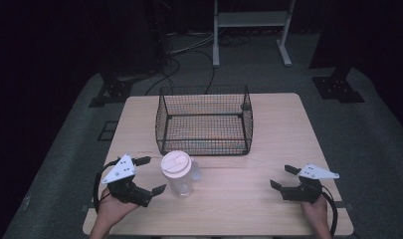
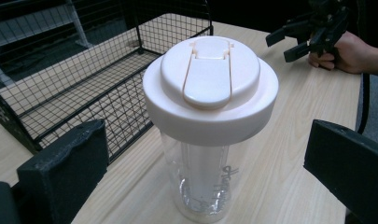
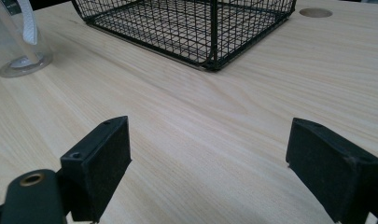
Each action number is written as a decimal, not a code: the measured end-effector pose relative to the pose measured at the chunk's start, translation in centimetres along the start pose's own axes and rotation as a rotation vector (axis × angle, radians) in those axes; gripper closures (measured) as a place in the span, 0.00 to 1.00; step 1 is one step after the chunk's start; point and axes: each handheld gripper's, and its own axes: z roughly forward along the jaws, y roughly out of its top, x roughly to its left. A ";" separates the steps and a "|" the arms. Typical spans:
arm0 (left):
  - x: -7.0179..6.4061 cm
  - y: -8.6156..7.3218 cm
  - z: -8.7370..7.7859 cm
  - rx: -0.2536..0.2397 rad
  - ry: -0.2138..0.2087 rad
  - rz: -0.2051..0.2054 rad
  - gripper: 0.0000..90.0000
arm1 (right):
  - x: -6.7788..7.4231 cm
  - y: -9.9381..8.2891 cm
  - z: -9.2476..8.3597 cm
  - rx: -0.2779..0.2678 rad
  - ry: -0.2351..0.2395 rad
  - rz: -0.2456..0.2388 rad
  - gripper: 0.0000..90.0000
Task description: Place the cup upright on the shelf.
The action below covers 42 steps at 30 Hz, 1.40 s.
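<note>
A clear plastic bottle (image 1: pixel 177 181) with a cream flip-top lid (image 2: pixel 210 84) stands upright on the wooden table (image 1: pixel 249 199), just in front of a black wire basket (image 1: pixel 161 122). My left gripper (image 1: pixel 154 175) is open beside the bottle's left side. In the left gripper view its jaws stand wide on either side of the bottle (image 2: pixel 203 186), not touching it. My right gripper (image 1: pixel 281 177) is open over bare table at the front right, with nothing between its jaws (image 3: pixel 210 149). The bottle's base (image 3: pixel 18 44) appears far left in the right gripper view.
The empty wire basket (image 3: pixel 191 23) takes up the table's middle and back. A round hole (image 3: pixel 316 12) is cut in the tabletop beside it. A white frame (image 1: pixel 251 20) and cables lie on the floor beyond the table. The right hand and its gripper (image 2: pixel 312 30) appear far off in the left gripper view.
</note>
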 end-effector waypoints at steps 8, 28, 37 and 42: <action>0.1 0.2 1.4 0.033 -0.012 -0.002 0.00 | 0.0 0.0 0.0 -0.002 0.002 -0.001 0.14; 0.2 0.5 4.0 0.087 -0.043 -0.004 0.00 | 0.0 0.0 0.0 -0.004 0.004 -0.005 0.14; 0.2 0.7 5.1 0.111 -0.047 -0.007 0.00 | 0.0 0.0 0.0 -0.005 0.006 -0.006 0.14; 0.2 0.9 5.7 0.124 -0.050 -0.007 0.00 | 0.0 0.0 0.0 -0.004 0.006 -0.006 0.14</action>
